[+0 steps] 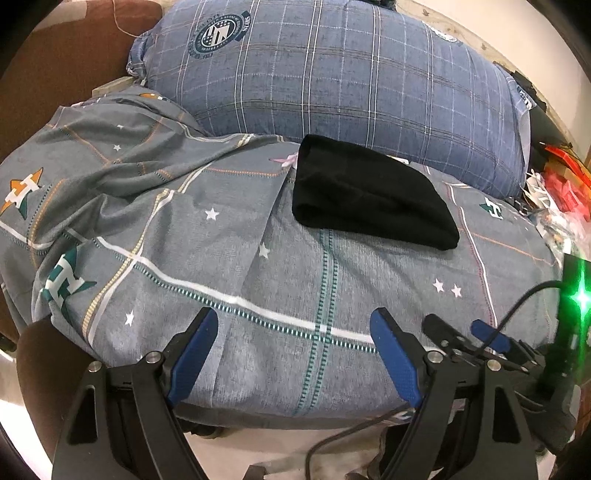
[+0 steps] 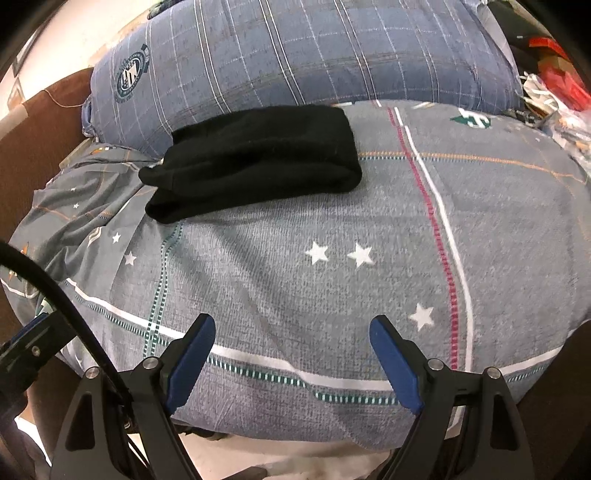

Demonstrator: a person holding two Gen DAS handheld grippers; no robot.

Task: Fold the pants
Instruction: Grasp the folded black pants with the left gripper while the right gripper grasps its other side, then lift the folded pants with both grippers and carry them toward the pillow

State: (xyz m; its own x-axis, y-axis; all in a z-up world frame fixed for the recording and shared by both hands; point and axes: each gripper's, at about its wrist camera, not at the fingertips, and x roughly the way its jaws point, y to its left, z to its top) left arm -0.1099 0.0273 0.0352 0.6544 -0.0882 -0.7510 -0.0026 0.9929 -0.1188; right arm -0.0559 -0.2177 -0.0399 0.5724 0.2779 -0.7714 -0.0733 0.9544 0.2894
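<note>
We see the folded black pants [image 1: 373,192] [image 2: 255,155] lying against the plaid pillow [image 1: 332,70]; our left gripper [image 1: 293,325] and right gripper [image 2: 291,326] gape, holding nothing, well short of that pillow.

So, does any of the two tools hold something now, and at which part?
Nothing is held. The left tool and the right tool are both open above the bedsheet, and the folded black pants lie apart from them, near the pillow.

Red clutter [image 1: 565,184] cropped at edge

Grey star-print bedsheet [image 1: 229,258] w/ blue plaid pillow [image 1: 332,74], brown headboard [image 1: 55,66], cream wall [image 1: 480,22].
</note>
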